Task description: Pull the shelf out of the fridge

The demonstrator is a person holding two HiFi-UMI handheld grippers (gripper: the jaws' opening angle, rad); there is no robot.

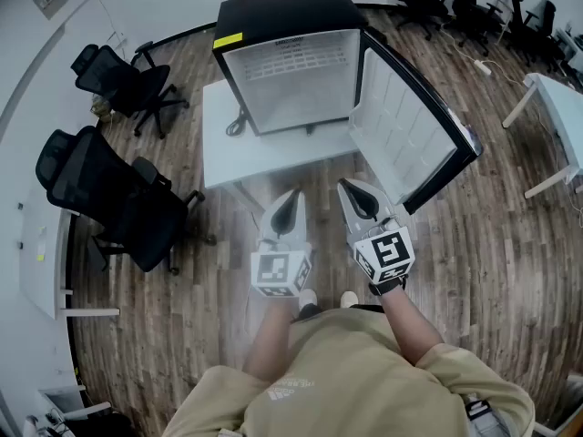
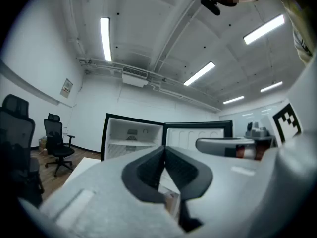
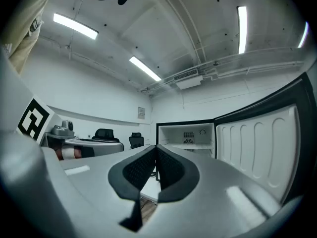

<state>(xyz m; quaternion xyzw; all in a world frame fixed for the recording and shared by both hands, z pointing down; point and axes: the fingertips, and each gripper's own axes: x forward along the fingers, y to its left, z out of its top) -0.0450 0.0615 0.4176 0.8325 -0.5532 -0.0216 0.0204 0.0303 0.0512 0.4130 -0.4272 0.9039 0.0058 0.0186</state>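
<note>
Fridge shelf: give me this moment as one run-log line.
fridge: door open | shelf: inside, not yet touched | left gripper: shut, empty | right gripper: shut, empty

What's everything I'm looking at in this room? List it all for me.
fridge: one, black outside, white inside, on the table
door: one, white lining, swung open
shelf: one, white, inside the fridge
table: one, white, under the fridge
office chairs: two, black, at left; more far right
floor: brown wood planks
shirt: one, beige, bottom
left gripper: grey, shut, empty
right gripper: grey, shut, empty
</note>
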